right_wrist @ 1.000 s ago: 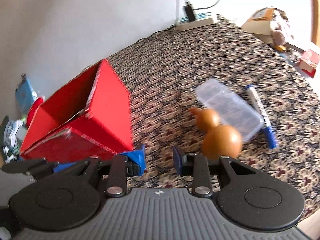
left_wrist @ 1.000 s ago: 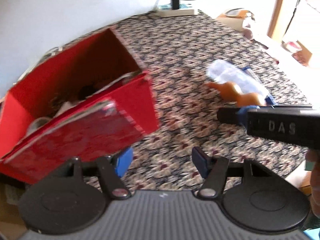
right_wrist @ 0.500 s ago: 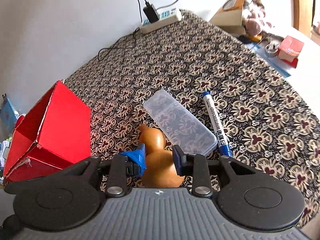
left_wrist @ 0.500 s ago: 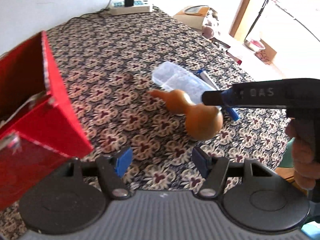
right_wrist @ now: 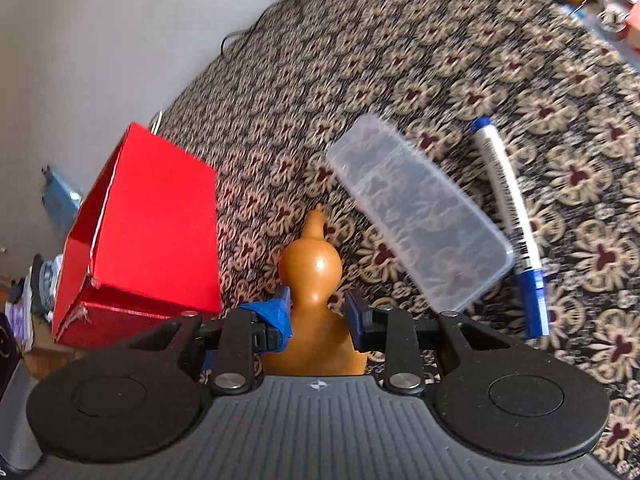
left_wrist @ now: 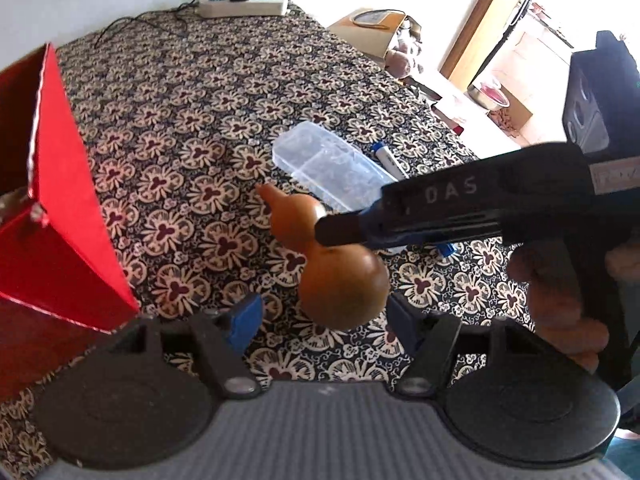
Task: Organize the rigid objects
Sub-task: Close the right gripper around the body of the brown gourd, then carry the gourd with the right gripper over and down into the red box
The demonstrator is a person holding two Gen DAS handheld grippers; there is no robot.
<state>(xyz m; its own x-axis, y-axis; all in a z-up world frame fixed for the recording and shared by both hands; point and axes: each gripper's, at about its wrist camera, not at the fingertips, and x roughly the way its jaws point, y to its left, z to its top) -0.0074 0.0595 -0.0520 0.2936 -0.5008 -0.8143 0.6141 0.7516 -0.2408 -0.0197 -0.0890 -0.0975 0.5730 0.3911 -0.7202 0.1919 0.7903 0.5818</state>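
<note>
A smooth, glossy gourd (right_wrist: 310,280) lay on the flowered tablecloth (right_wrist: 440,60), its narrow waist between the right gripper (right_wrist: 318,312)'s parted blue pads (whether they touched it, I couldn't tell). The left gripper (left_wrist: 324,320) hung wide apart near its fat end. A clear plastic case (right_wrist: 420,216) and marker (right_wrist: 508,216) lay alongside, a red cardboard box (right_wrist: 152,232) opposite.

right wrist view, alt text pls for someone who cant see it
The right claw straddles the narrow waist of a brown gourd lying on a floral tablecloth. A red box sits left; a clear plastic case and a blue marker lie right.
</note>
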